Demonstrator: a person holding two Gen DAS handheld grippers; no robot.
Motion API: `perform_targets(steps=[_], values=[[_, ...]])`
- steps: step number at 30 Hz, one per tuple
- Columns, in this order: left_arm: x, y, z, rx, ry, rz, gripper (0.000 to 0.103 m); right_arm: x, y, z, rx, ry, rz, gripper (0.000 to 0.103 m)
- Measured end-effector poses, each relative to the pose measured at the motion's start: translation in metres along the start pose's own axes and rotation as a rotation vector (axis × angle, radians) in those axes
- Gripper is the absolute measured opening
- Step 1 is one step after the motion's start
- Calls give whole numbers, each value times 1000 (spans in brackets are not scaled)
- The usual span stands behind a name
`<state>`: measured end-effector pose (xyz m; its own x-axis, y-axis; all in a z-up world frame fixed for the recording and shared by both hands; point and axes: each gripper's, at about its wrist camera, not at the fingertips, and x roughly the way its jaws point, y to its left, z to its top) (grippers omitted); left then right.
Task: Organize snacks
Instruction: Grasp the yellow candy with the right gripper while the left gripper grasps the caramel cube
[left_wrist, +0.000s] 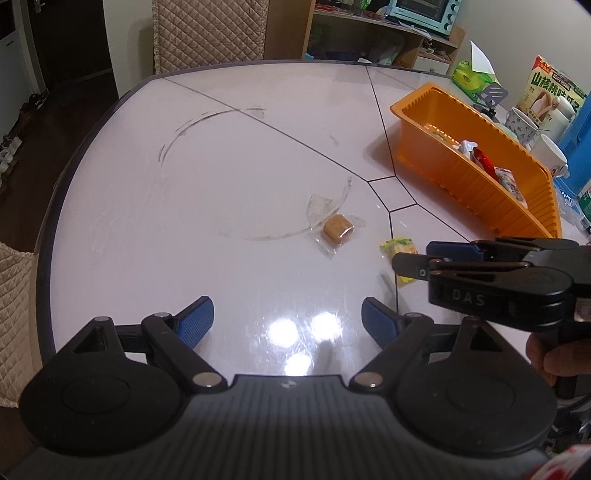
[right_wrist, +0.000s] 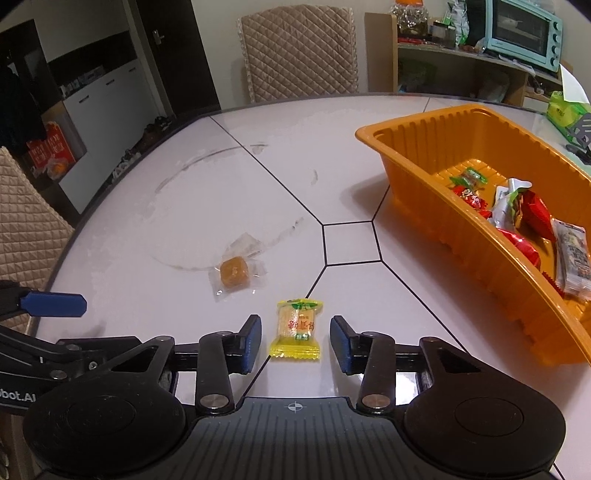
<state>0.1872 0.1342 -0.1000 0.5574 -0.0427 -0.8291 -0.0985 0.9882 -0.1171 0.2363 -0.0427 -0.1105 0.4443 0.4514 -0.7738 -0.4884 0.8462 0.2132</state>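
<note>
Yellow candy (right_wrist: 296, 329) sits between my right gripper (right_wrist: 294, 339) pads, gaps either side, no grasp. Left gripper (left_wrist: 287, 320) spread wide, empty. Orange tray (right_wrist: 417, 177) ahead-right.

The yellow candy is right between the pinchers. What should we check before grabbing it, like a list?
1. Yellow candy centred between the right gripper fingers: ok.
2. Pads touching the wrapper: not ok, gaps on both sides.
3. Candy flat on the table: ok.
4. Left gripper open and out of the way: ok.
5. Orange tray has room: ok.
6. Brown candy clear of the grab: ok.
</note>
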Motion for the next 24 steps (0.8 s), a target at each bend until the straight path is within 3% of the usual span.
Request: perform_targets(steps=[10, 24], values=[[9, 1, 12, 39, -18, 2, 85, 10, 0, 1, -23, 13, -7, 24], [30, -15, 30, 191, -56, -53, 81, 0, -17, 5, 26, 2, -25, 23]])
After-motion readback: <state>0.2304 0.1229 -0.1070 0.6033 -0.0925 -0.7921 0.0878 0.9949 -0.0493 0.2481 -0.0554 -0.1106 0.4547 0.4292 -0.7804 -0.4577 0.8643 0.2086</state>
